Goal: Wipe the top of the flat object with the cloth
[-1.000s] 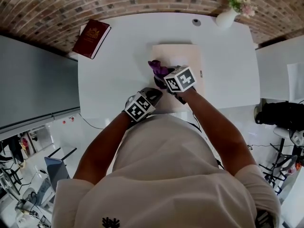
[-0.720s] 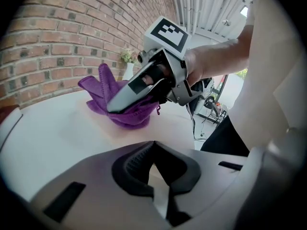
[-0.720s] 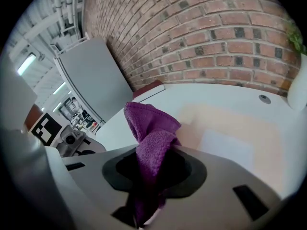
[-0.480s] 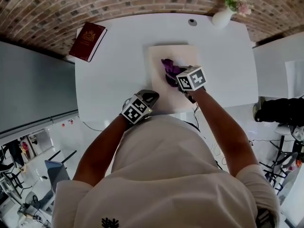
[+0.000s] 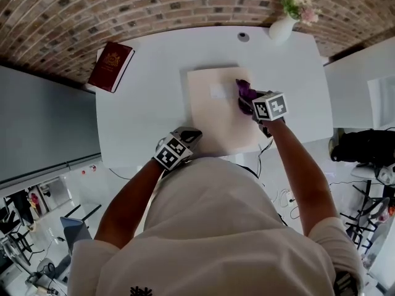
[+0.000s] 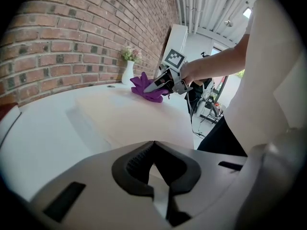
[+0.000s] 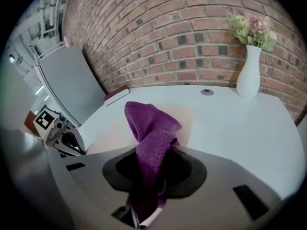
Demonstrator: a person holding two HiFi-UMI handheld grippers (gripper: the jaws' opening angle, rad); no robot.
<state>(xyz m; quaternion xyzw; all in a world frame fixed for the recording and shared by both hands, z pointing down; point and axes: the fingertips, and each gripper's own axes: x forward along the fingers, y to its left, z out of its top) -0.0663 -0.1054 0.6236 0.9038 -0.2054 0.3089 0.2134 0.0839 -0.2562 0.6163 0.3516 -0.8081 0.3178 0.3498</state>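
The right gripper (image 5: 248,101) has its jaws clamped on a purple cloth (image 5: 244,90). The bunched cloth stands up out of the jaws and presses on the top of the beige flat board (image 5: 213,119), toward the board's 2 o'clock corner. The left gripper (image 5: 191,132) has its jaws together with nothing between them, and its tip sits at the board's 7 o'clock corner. The board lies mid-table on the white table (image 5: 139,106). A red book (image 5: 110,66) lies at 10 o'clock and a white vase (image 5: 281,27) of flowers stands at 1 o'clock.

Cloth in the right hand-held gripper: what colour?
The cloth is purple, clearest in the right gripper view.
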